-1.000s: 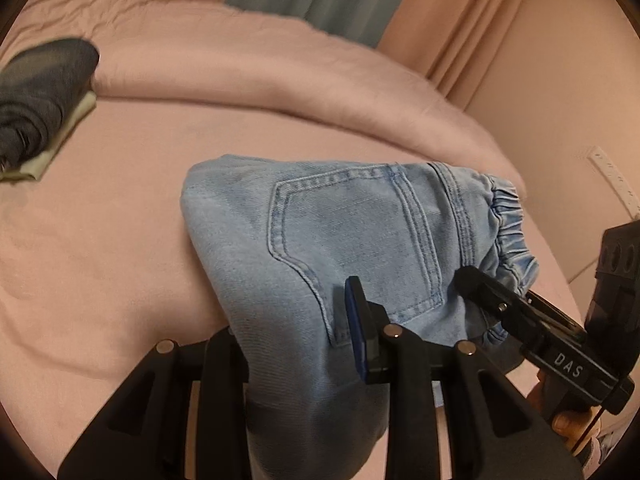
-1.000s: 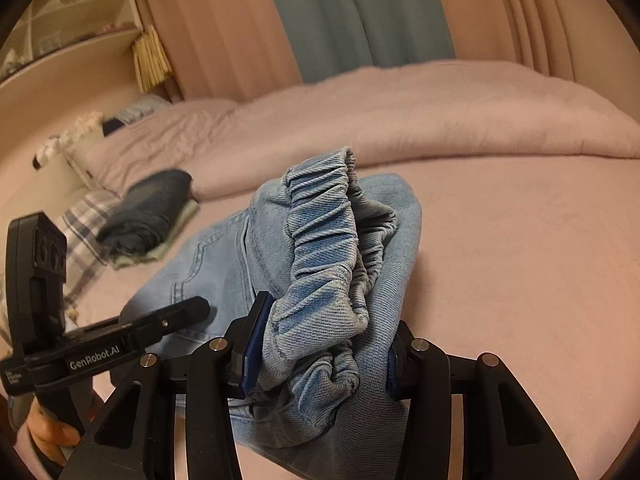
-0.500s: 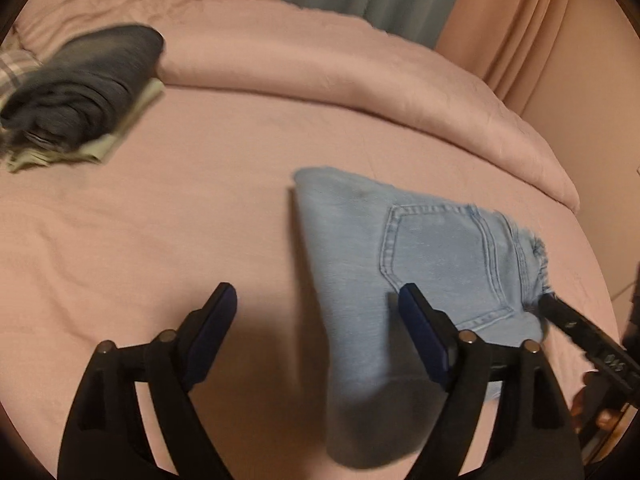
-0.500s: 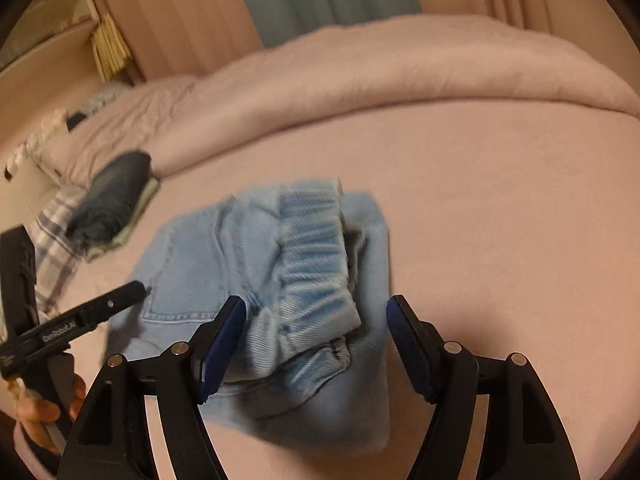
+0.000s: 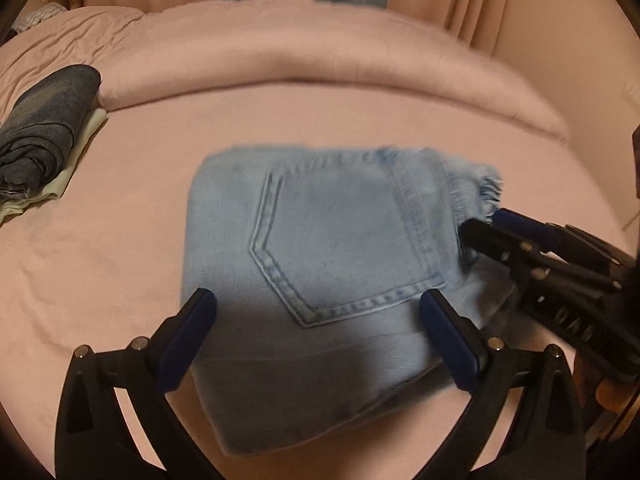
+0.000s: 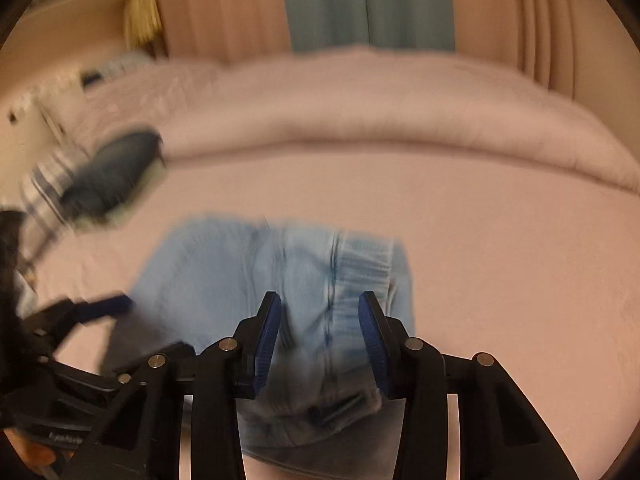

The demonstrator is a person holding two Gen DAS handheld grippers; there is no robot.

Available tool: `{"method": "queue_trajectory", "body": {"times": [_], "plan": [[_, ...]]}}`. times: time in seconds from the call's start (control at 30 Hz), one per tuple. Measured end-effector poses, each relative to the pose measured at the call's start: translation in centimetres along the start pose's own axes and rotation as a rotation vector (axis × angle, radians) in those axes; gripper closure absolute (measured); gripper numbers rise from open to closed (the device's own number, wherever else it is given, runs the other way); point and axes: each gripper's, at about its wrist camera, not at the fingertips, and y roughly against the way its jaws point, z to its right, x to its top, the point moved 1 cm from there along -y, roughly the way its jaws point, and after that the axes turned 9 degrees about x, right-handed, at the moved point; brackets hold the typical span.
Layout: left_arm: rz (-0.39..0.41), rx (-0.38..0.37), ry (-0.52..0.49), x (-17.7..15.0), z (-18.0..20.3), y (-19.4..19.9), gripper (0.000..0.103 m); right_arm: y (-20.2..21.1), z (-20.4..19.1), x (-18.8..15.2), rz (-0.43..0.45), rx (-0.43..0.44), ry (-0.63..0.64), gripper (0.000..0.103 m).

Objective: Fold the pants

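Note:
Light blue denim pants point(image 5: 340, 240) lie folded in a compact rectangle on the pink bed sheet point(image 5: 120, 240), back pocket up. Their elastic waistband point(image 5: 480, 184) points right. My left gripper point(image 5: 316, 298) hovers over the near edge of the pants, jaws opening wide, pads apart from the cloth. My right gripper point(image 6: 318, 298) is over the waistband point(image 6: 360, 264); its jaws are closing with the gathered band between them, and I see no pad pressing. In the left wrist view the right gripper point(image 5: 482, 222) reaches in from the right, tips at the waistband.
A stack of dark folded clothes point(image 5: 44, 120) sits at the far left, blurred in the right wrist view point(image 6: 112, 172). A rolled pink duvet point(image 5: 320, 52) runs along the back under curtains. A wall point(image 5: 580, 60) closes the right side.
Both grippers were shut on the lifted pants a second ago. They let go, and the pants now lie flat on the bed. The right jaws have narrowed again around the waistband.

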Motion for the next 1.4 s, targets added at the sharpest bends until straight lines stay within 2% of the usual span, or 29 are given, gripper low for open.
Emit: {"method": "queue_trajectory", "body": {"times": [0.1, 0.33, 0.47, 0.6, 0.67, 0.7, 0.77, 0.87, 1.0, 1.33, 1.4], "plan": [[-0.023, 0.024, -0.005, -0.1, 0.3, -0.8, 0.001, -1.1, 0.0, -1.3, -0.023, -0.036, 0.025, 0.059], [-0.089, 0.037, 0.038, 0.0, 0.0, -1.0, 0.001, -0.3, -0.7, -1.0, -0.017, -0.045, 0.025, 0.059], [-0.086, 0.036, 0.046, -0.2, 0.1, -0.4, 0.001, 1.4, -1.0, -1.0, 0.022, -0.038, 0.020, 0.059], [-0.089, 0.042, 0.032, -0.4, 0.3, -0.4, 0.001, 1.1, -0.7, -2.1, -0.015, -0.055, 0.013, 0.059], [-0.098, 0.048, 0.023, -0.5, 0.4, -0.8, 0.001, 0.6, -0.5, -2.8, -0.035, -0.062, 0.014, 0.056], [-0.100, 0.050, 0.023, -0.4, 0.4, -0.9, 0.001, 0.4, -0.3, -3.0, -0.033, -0.060, 0.006, 0.051], [-0.100, 0.053, 0.030, -0.4, 0.3, -0.8, 0.001, 0.0, 0.7, -3.3, -0.040, -0.029, -0.045, 0.048], [-0.092, 0.069, 0.037, -0.5, 0.3, 0.1, 0.001, 0.6, 1.6, -3.3, -0.031, 0.025, -0.121, 0.048], [-0.078, 0.081, 0.066, -0.9, -0.1, 1.7, 0.001, 2.4, 0.6, -3.6, -0.028, 0.012, -0.098, 0.047], [-0.101, 0.059, 0.115, -3.3, -0.7, 5.5, 0.001, 4.8, -0.8, -4.5, -0.027, 0.001, -0.098, 0.047], [-0.107, 0.066, 0.117, -3.8, -0.8, 6.3, 0.001, 5.5, -1.1, -4.6, -0.024, 0.001, -0.104, 0.044]]}}
